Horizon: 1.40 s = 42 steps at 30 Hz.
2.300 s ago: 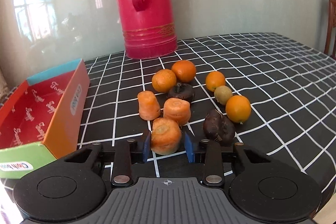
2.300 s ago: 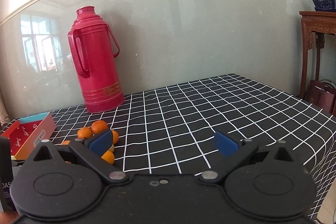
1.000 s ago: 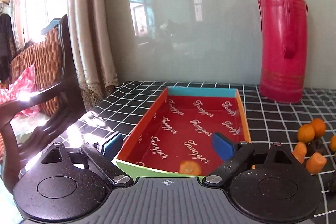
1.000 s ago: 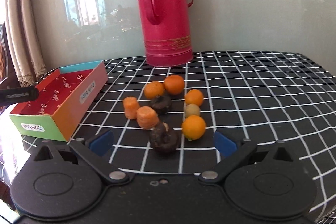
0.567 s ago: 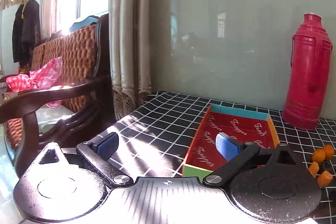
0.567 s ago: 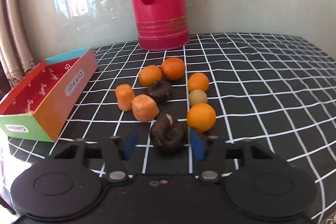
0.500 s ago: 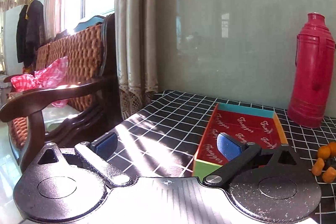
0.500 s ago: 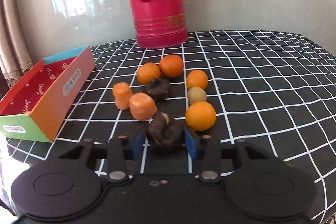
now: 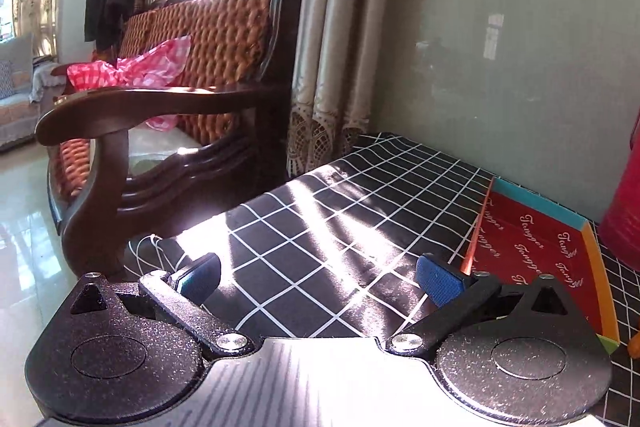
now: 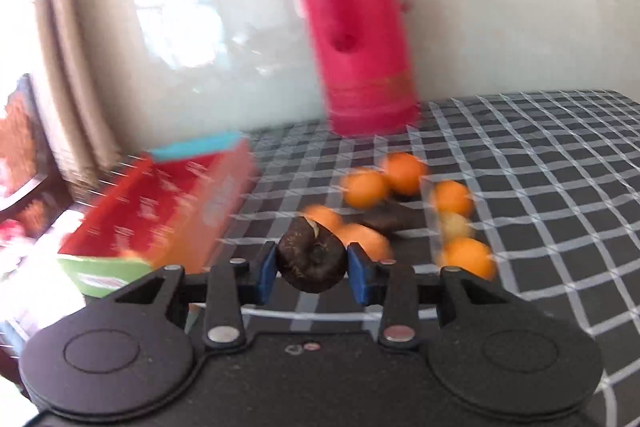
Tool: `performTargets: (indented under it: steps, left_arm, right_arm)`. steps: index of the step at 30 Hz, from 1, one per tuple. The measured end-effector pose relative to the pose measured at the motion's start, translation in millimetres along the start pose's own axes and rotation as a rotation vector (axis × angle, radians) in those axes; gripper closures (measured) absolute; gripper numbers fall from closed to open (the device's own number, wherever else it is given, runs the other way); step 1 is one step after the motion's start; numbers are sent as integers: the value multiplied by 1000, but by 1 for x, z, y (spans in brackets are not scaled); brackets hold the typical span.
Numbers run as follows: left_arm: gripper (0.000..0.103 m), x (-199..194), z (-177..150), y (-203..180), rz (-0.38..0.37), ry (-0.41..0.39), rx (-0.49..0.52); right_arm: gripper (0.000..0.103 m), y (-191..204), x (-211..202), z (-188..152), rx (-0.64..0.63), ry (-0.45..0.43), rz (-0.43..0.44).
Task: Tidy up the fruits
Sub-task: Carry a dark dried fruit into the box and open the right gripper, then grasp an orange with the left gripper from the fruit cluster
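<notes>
My right gripper (image 10: 312, 267) is shut on a dark brown wrinkled fruit (image 10: 311, 259) and holds it above the checked tablecloth. Behind it lie several oranges (image 10: 404, 173), carrot pieces (image 10: 362, 237), another dark fruit (image 10: 390, 221) and a small greenish fruit (image 10: 454, 225). The red open box (image 10: 160, 211) stands to the left, blurred by motion. My left gripper (image 9: 318, 277) is open and empty over the table's left corner, with the same box (image 9: 532, 251) to its right.
A tall red thermos (image 10: 360, 39) stands at the back against the wall; its edge shows in the left wrist view (image 9: 628, 203). A wooden armchair (image 9: 160, 115) with a pink cloth stands past the table's left edge. Curtains (image 9: 332, 67) hang behind it.
My right gripper has closed on the dark fruit, lifted it and is swinging left. My left gripper, open, has swung further left, away from the box.
</notes>
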State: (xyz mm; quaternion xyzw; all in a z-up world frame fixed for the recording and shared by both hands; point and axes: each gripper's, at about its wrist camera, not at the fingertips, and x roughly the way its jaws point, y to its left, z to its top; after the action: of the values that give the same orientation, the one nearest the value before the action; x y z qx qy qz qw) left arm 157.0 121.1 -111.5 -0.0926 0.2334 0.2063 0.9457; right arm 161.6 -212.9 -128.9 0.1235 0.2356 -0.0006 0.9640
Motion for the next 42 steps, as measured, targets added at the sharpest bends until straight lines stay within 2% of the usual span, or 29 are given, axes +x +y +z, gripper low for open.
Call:
performTargets:
  steps: [6,11,17,23,26,29,36,42]
  left_arm:
    - [0,3,0,16,32,7,-13]
    - [0,4,-1,27,51,7,-21]
    - [0,5,0,35,58,7,-30]
    - [0,3,-1,22,37,2,-9]
    - [0,-1,-3,9,20,-11,32]
    - [0,-5,-6,-8,-18,-16,74]
    - [0,-24,-19,-67,-162,-51,213]
    - [0,-50,-35,-126,-355,-110,316]
  right_arm:
    - [73,53,19,17,-85,-13,114]
    - [73,83,39,13,-147,20,147]
    - [68,94,44,5,-178,45,137]
    - [54,78,22,13,-155,1,138]
    - [38,62,5,16,-150,-48,93]
    - [33,43,-12,17,-158,-104,5]
    - [9,-6,-35,14,-137,-170,-210]
    - [6,-55,-62,13,-60,-219,-427]
